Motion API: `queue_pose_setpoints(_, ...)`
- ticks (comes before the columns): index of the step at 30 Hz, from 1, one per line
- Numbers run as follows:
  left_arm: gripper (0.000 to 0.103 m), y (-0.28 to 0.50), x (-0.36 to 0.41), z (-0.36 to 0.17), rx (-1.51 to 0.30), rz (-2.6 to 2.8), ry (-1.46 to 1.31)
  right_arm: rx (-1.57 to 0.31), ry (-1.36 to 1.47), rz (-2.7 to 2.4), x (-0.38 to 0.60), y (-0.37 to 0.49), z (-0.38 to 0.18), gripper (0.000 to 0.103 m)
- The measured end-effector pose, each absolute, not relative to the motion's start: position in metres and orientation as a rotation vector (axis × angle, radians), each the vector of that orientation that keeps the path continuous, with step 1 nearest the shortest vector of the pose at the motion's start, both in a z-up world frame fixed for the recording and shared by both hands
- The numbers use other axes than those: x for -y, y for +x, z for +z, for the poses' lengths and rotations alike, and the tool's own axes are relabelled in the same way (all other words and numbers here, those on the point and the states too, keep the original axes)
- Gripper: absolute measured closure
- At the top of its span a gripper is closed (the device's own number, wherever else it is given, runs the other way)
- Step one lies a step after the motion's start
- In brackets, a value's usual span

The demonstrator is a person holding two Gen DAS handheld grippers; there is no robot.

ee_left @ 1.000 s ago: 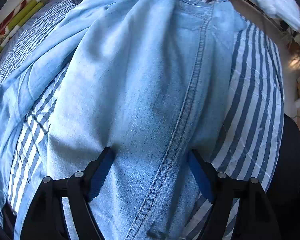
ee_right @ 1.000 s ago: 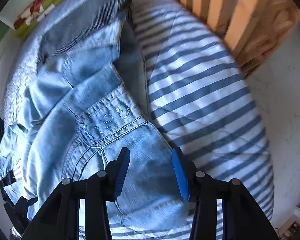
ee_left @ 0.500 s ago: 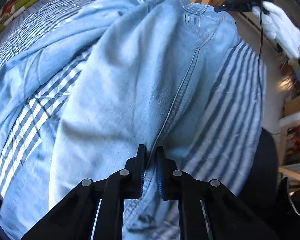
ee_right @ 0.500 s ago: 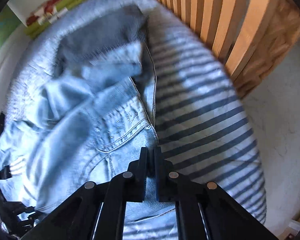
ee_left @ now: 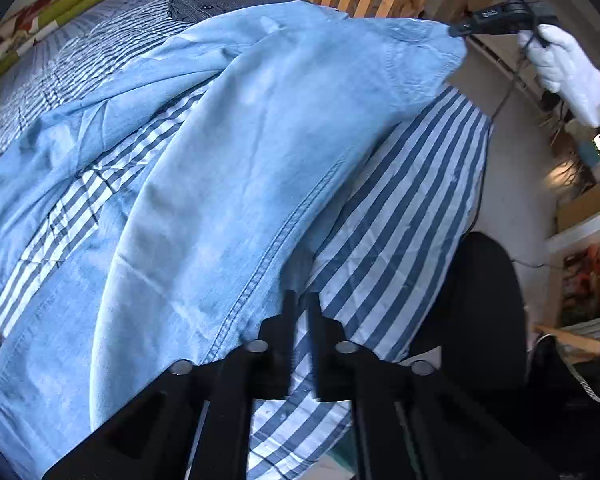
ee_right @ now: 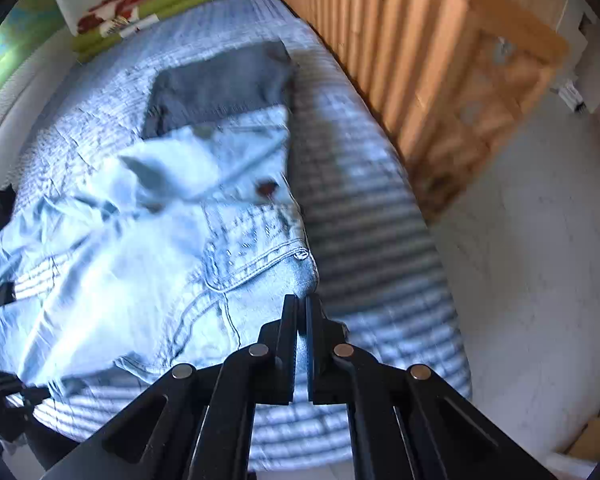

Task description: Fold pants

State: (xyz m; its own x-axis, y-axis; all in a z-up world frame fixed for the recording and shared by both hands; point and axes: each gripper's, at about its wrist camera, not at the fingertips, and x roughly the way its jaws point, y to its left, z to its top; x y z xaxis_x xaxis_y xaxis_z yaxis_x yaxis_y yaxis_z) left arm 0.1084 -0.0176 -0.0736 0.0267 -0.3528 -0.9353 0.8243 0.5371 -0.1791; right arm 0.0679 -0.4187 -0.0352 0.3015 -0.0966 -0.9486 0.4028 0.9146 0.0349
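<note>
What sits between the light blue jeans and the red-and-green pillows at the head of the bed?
A folded dark grey garment on the striped bedspread, seen in both wrist views; beyond it, bare bedspread up to the pillows.

Left gripper (ee_left: 302,300): from wide open to near-closed at seam edge of jeans (ee_left: 236,168), jaws now opening slightly.
Right gripper (ee_right: 302,304): from open to clamped on waistband corner.
Jeans: now lifted off striped bedding (ee_left: 400,216).

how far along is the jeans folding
Early. Done: a dark pair already lies folded further up the bed. In hand: the right gripper is shut on the waist corner of the light jeans, lifting it; the left gripper sits at a leg's side seam, jaws opening. Left: the legs lie spread apart, no fold made.
</note>
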Motion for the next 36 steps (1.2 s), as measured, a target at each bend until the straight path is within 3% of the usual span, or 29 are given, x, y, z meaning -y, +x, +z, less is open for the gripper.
queue_pose_setpoints(1,0.044,0.105,0.02,-0.076,-1.214,-0.949,0.514,-1.227,0.304,-0.346,0.424,0.06,-0.036,0.1)
queue_pose_setpoints(2,0.034,0.101,0.025,-0.076,-1.165,-0.927,0.552,-1.223,0.327,-0.358,0.428,0.053,-0.037,0.1)
queue_pose_setpoints(3,0.029,0.098,0.029,-0.077,-1.116,-0.922,0.59,-1.218,0.355,-0.366,0.432,0.049,-0.039,0.1)
queue_pose_setpoints(8,0.029,0.096,0.058,-0.093,-1.066,-0.966,0.737,-1.227,0.331,-0.387,0.428,0.051,-0.046,0.1)
queue_pose_setpoints(11,0.039,0.11,0.069,-0.109,-1.118,-0.947,0.737,-1.214,0.329,-0.381,0.43,0.055,-0.041,0.1)
queue_pose_setpoints(13,0.053,0.121,0.071,-0.113,-1.147,-0.945,0.695,-1.203,0.324,-0.382,0.432,0.057,-0.034,0.1)
queue_pose_setpoints(14,0.062,0.125,0.073,-0.115,-1.145,-0.936,0.695,-1.199,0.318,-0.385,0.432,0.056,-0.032,0.103)
queue_pose_setpoints(15,0.087,0.128,0.074,-0.118,-1.147,-0.929,0.708,-1.187,0.298,-0.405,0.433,0.055,-0.026,0.103)
queue_pose_setpoints(16,0.094,0.13,0.074,-0.122,-1.159,-0.921,0.726,-1.176,0.285,-0.426,0.436,0.053,-0.022,0.103)
queue_pose_setpoints(20,0.099,0.128,0.078,-0.114,-1.146,-0.927,0.705,-1.137,0.392,-0.406,0.457,0.04,-0.008,0.103)
queue_pose_setpoints(24,0.1,0.119,0.071,-0.097,-1.136,-0.976,0.677,-1.192,0.41,-0.331,0.451,0.04,-0.03,0.101)
queue_pose_setpoints(28,0.1,0.087,0.064,-0.088,-1.129,-1.03,0.718,-1.275,0.417,-0.312,0.447,0.055,-0.073,0.082)
queue_pose_setpoints(32,0.1,0.052,0.062,-0.088,-1.112,-1.061,0.8,-1.325,0.409,-0.352,0.454,0.068,-0.11,0.075)
queue_pose_setpoints(34,0.1,0.051,0.064,-0.089,-1.127,-1.063,0.787,-1.349,0.453,-0.38,0.464,0.069,-0.123,0.075)
queue_pose_setpoints(36,0.1,0.053,0.062,-0.091,-1.152,-1.063,0.751,-1.36,0.477,-0.363,0.466,0.066,-0.128,0.085)
